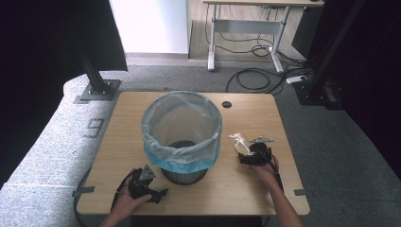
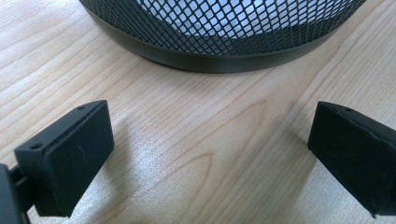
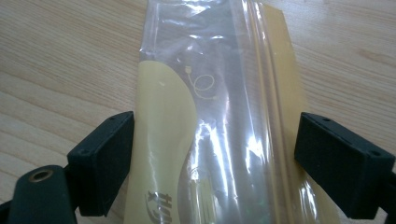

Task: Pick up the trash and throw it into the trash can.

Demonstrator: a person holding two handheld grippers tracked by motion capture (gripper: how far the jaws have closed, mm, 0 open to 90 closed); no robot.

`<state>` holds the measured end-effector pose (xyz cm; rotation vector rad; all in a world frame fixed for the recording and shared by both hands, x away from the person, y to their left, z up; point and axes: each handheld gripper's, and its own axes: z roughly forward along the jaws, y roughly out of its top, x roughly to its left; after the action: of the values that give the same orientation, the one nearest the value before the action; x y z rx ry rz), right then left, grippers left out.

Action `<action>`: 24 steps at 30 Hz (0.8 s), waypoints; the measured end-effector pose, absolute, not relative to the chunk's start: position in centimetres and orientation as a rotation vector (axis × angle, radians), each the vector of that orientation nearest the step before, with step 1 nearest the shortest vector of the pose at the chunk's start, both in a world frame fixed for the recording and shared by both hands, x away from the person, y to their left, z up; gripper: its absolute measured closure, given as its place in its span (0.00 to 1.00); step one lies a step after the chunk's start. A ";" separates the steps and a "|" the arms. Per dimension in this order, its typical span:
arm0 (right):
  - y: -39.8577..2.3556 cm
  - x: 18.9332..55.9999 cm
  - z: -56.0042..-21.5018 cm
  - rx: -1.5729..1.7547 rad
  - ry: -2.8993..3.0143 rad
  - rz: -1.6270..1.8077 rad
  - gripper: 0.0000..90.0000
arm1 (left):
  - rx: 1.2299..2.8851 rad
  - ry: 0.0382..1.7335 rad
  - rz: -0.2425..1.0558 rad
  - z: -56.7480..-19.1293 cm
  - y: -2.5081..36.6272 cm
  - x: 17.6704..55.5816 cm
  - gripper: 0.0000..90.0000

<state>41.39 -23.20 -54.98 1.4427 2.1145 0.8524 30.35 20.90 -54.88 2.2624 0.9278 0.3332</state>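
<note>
A black mesh waste bin (image 1: 182,137) lined with a pale blue plastic bag stands at the middle of the wooden table (image 1: 123,123). A clear zip bag (image 1: 239,142) with yellow print lies flat to the right of the bin. My right gripper (image 1: 249,156) is low over the zip bag (image 3: 219,116), open, with one jaw on each side of it. My left gripper (image 1: 153,191) rests near the front edge, left of the bin's base (image 2: 219,51). It is open and has bare wood between its jaws.
A round cable hole (image 1: 227,104) sits near the table's far edge. Black frame posts (image 1: 94,71) stand on the carpet at both far corners. A white desk (image 1: 250,23) and loose cables (image 1: 260,71) lie beyond.
</note>
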 end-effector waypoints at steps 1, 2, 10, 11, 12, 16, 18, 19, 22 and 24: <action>-23.2 41.4 -55.0 1.443 2.114 0.853 0.15 | 2.262 0.928 0.333 -54.9 20.9 30.3 0.00; -23.3 41.4 -55.0 1.459 2.109 0.863 0.17 | 2.262 0.928 0.333 -54.9 20.9 30.3 0.00; -24.0 41.2 -54.7 1.456 2.083 0.874 0.48 | 2.262 0.928 0.333 -54.9 20.9 30.3 0.00; -24.1 41.1 -54.7 1.466 2.076 0.875 0.52 | 2.263 0.928 0.333 -54.9 20.9 30.3 0.00; -24.4 41.1 -54.6 1.464 2.066 0.874 0.62 | 2.263 0.928 0.333 -54.9 20.9 30.3 0.00; -24.6 41.0 -54.6 1.453 2.067 0.870 0.77 | 2.262 0.929 0.334 -54.9 20.9 30.3 0.00; -24.6 41.0 -54.5 1.449 2.069 0.861 0.85 | 2.262 0.929 0.334 -54.9 20.9 30.3 0.00; -24.7 41.0 -54.4 1.446 2.075 0.862 0.90 | 2.263 0.929 0.334 -54.9 20.9 30.3 0.00; -24.8 40.9 -54.3 1.448 2.081 0.866 0.93 | 2.262 0.929 0.334 -54.9 20.9 30.3 0.00; -24.9 40.9 -54.2 1.448 2.076 0.870 0.95 | 2.262 0.929 0.334 -54.9 20.9 30.3 0.00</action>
<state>40.90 -24.90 -54.25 1.4482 2.0762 0.8695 30.34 20.89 -54.87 2.2624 0.9294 0.3341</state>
